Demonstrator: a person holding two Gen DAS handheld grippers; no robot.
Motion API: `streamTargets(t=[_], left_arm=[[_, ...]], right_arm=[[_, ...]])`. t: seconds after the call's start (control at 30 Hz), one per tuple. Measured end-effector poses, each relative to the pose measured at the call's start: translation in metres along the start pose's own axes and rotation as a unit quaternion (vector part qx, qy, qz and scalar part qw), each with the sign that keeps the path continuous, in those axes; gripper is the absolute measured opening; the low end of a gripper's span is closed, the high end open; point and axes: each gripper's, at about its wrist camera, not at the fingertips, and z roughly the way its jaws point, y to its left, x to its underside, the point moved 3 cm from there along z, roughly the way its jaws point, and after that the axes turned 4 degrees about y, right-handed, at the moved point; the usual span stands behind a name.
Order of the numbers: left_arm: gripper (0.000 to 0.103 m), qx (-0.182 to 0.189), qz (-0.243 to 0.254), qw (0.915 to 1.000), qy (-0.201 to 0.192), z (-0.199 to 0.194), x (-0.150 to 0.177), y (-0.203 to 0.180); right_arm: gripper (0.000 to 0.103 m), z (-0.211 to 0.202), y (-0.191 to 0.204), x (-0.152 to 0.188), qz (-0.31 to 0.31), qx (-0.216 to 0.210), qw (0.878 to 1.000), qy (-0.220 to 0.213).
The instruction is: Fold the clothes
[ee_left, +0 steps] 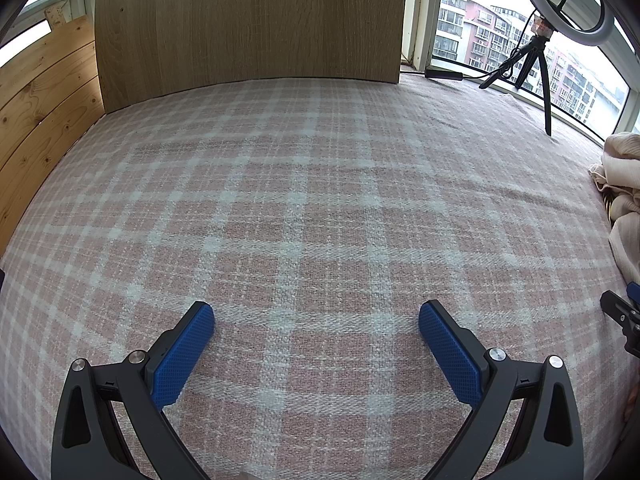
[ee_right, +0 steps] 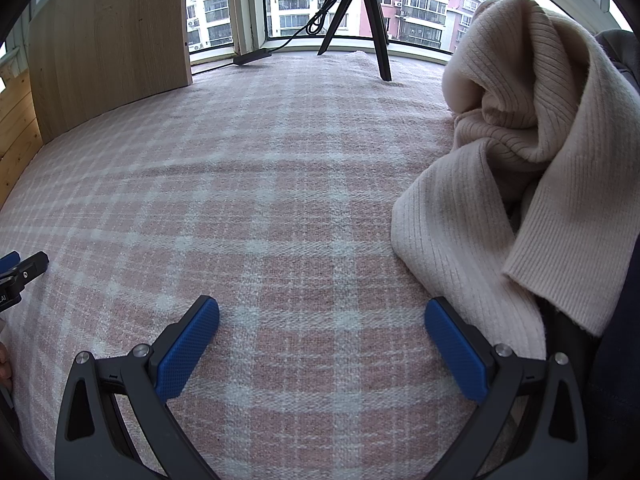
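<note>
A cream ribbed knit garment [ee_right: 532, 168] lies crumpled in a heap on the right side of the pink plaid cloth [ee_right: 260, 200]; its edge [ee_left: 624, 184] shows at the far right of the left wrist view. My right gripper [ee_right: 322, 314] is open over bare plaid, its right finger just beside the garment's lower fold, nothing between the blue pads [ee_right: 188, 348]. Over the plaid cloth [ee_left: 300, 200], far left of the garment, my left gripper [ee_left: 316, 318] hangs open and holds nothing. Each gripper's tip peeks into the other's view: the left gripper [ee_right: 20, 272] and the right gripper [ee_left: 624, 316].
A wooden board [ee_left: 248, 20] stands upright at the back, with pine planks [ee_left: 36, 100] at the left. A black tripod [ee_right: 356, 12] with a cable and a ring light [ee_left: 560, 4] stands by the window. A dark cloth [ee_right: 616, 360] lies at the right edge.
</note>
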Motion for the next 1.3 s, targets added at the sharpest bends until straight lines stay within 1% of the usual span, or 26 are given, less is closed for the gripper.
streamTargets(t=[0.73, 0.9, 1.03, 1.1, 1.2, 1.3], left_arm=[[0.103, -0.001, -0.002, 1.0000, 0.001, 0.000, 0.000, 0.000], [0.103, 0.001, 0.002, 0.9999, 0.012, 0.002, 0.003, -0.001], [0.102, 0.008, 0.010, 0.9993, 0.036, 0.000, 0.002, -0.001], [0.102, 0.010, 0.012, 0.9992, 0.037, -0.007, -0.001, 0.002], [0.102, 0.008, 0.019, 0.9997, 0.014, -0.034, -0.014, 0.010], [0.102, 0.014, 0.029, 0.9994, -0.009, -0.065, -0.028, 0.016]], right_arm=[[0.103, 0.002, 0.000, -0.001, 0.001, 0.000, 1.000, 0.001], [0.103, 0.004, 0.002, -0.002, 0.004, 0.003, 1.000, 0.007], [0.103, 0.003, 0.008, 0.000, 0.019, 0.000, 1.000, 0.023], [0.103, -0.008, 0.015, -0.001, 0.032, -0.016, 0.999, 0.015], [0.103, -0.035, 0.020, -0.004, 0.047, -0.026, 0.998, -0.013], [0.103, -0.062, 0.022, -0.009, 0.061, -0.036, 0.997, -0.037]])
